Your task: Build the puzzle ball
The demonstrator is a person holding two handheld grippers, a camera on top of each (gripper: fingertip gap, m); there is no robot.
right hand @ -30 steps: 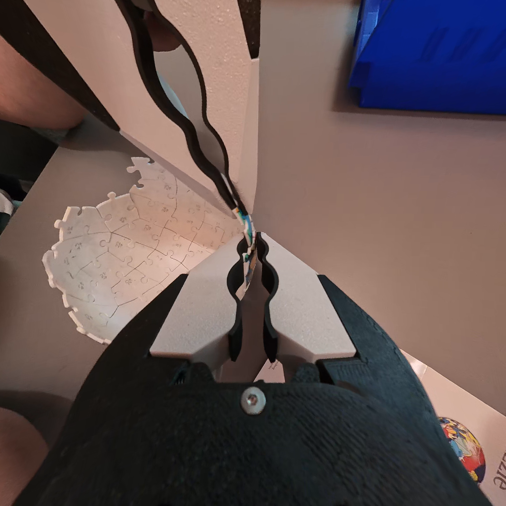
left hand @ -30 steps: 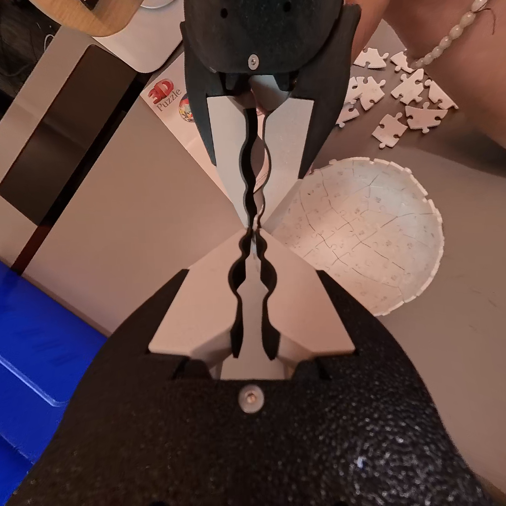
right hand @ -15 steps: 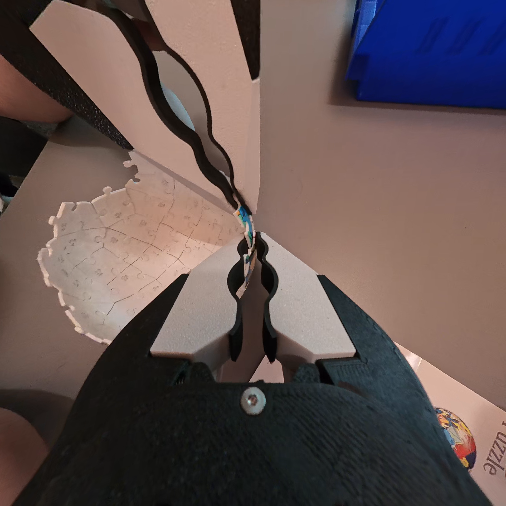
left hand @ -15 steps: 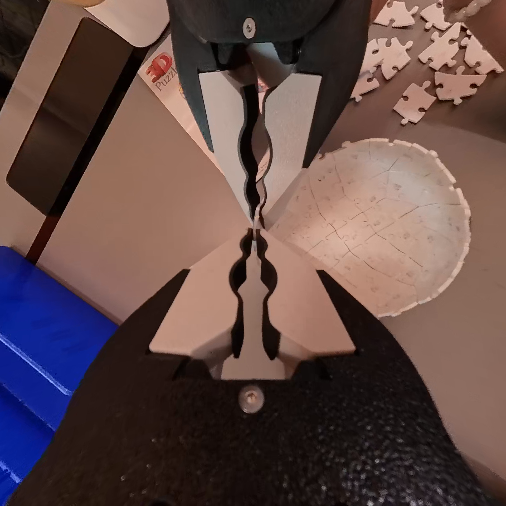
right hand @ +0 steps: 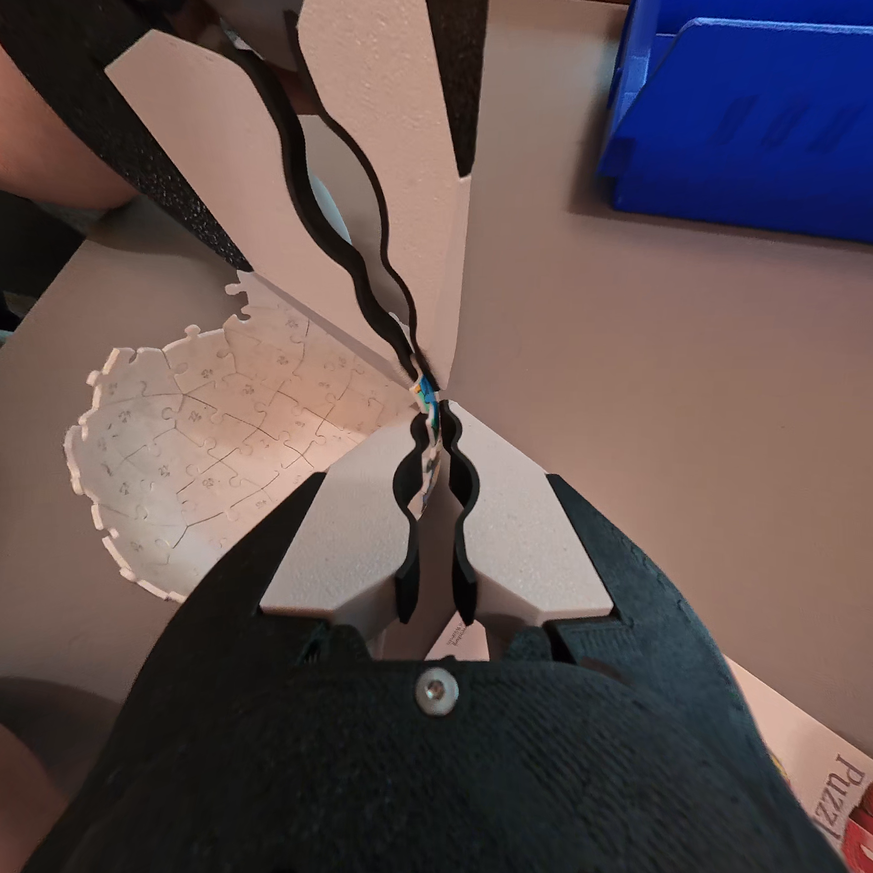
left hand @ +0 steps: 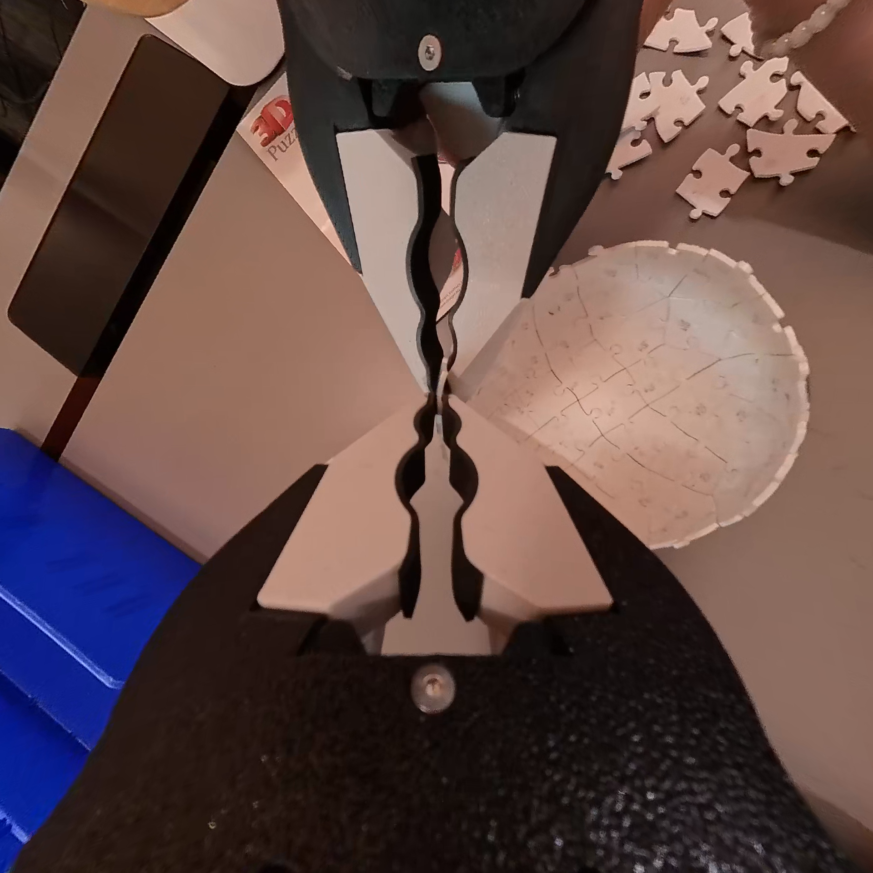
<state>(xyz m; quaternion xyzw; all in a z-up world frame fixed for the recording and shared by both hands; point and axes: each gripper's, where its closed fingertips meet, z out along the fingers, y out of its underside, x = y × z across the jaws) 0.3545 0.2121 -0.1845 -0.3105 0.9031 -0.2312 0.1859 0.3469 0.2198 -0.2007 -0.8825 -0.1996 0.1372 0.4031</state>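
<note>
A white half ball of joined pieces [left hand: 661,401] lies open side up on the table; it also shows in the right wrist view [right hand: 189,449]. My left gripper [left hand: 439,413] and my right gripper [left hand: 440,378] meet tip to tip above the table beside it. Both are shut on a small colourful puzzle piece [right hand: 427,394], seen edge-on [left hand: 439,425]. I cannot tell if it is one piece or two being joined. In the right wrist view my right gripper [right hand: 437,418] is below and my left gripper [right hand: 422,366] reaches in from above. Loose white pieces [left hand: 756,118] lie behind the half ball.
A blue bin [right hand: 756,118] stands on the table [right hand: 661,378], also at the lower left of the left wrist view [left hand: 71,567]. A printed leaflet [left hand: 269,137] lies flat under the right gripper. A silver and dark panel [left hand: 94,212] stands at the left.
Both grippers stay tip to tip, shut on the piece. They have drifted together, so the half ball sits further right in the left wrist view.
</note>
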